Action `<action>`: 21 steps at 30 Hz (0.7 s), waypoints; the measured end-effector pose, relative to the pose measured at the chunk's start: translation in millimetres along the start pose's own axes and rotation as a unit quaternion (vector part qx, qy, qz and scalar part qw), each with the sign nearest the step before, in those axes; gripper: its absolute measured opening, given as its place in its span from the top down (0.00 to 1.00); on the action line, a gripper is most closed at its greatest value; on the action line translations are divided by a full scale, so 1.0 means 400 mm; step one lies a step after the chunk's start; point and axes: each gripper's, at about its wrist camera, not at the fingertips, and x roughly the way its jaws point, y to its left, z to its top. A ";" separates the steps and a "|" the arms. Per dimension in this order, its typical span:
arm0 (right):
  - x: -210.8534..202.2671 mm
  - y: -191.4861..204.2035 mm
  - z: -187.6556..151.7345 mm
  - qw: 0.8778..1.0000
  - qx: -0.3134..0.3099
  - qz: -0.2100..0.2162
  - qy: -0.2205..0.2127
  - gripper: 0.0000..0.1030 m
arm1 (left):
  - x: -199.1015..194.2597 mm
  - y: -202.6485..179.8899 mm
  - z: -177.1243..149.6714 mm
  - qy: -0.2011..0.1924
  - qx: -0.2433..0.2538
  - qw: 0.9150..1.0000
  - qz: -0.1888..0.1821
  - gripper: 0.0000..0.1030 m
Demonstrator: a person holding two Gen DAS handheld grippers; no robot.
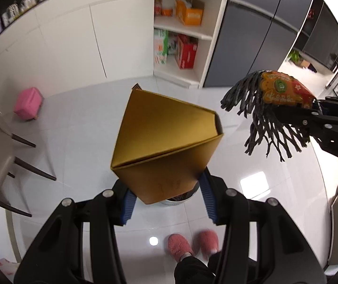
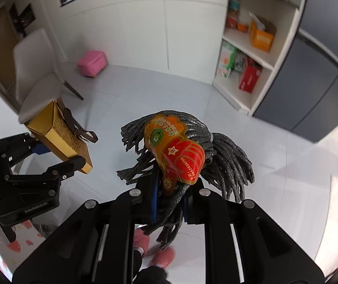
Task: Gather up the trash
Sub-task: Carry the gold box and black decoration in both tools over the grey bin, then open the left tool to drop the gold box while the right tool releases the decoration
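Gold box: centre of the left wrist view, tilted in the air over the floor, grasped at its lower end by the left gripper; its blue fingers press on both sides.
Black foam net: centre of the right wrist view, carrying an orange and red label; the right gripper is clenched on its bunched end.
White bin: partly hidden under the box.
Floor: pale glossy tiles.
Pink stool: left of frame.
Pink slippers: bottom edge.
Shelf: top, holding cartons.
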 end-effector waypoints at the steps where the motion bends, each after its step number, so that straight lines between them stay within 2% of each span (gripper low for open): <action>1: 0.042 -0.012 -0.011 1.000 0.007 0.000 0.006 0.86 | 0.053 -0.001 -0.005 0.006 -0.001 1.000 -0.001 0.53; 3: 0.125 -0.032 -0.036 1.000 0.015 0.007 0.017 0.86 | 0.132 -0.003 -0.018 0.016 -0.001 1.000 -0.001 0.53; 8: 0.376 -0.086 -0.121 0.998 0.019 -0.005 0.052 0.86 | 0.369 -0.007 -0.066 0.037 0.001 0.999 -0.012 0.53; 11: 0.489 -0.115 -0.164 0.998 0.027 -0.007 0.062 0.86 | 0.506 -0.013 -0.103 0.048 0.014 0.999 -0.015 0.52; 15: 0.607 -0.131 -0.209 0.997 0.028 -0.009 0.074 0.86 | 0.665 -0.020 -0.149 0.062 0.017 0.998 -0.027 0.51; 20: 0.715 -0.127 -0.262 0.996 0.020 -0.004 0.086 0.86 | 0.787 -0.023 -0.212 0.080 0.028 0.996 -0.028 0.51; 21: 0.729 -0.124 -0.271 0.996 0.019 -0.003 0.089 0.86 | 0.802 -0.021 -0.219 0.083 0.027 0.996 -0.029 0.47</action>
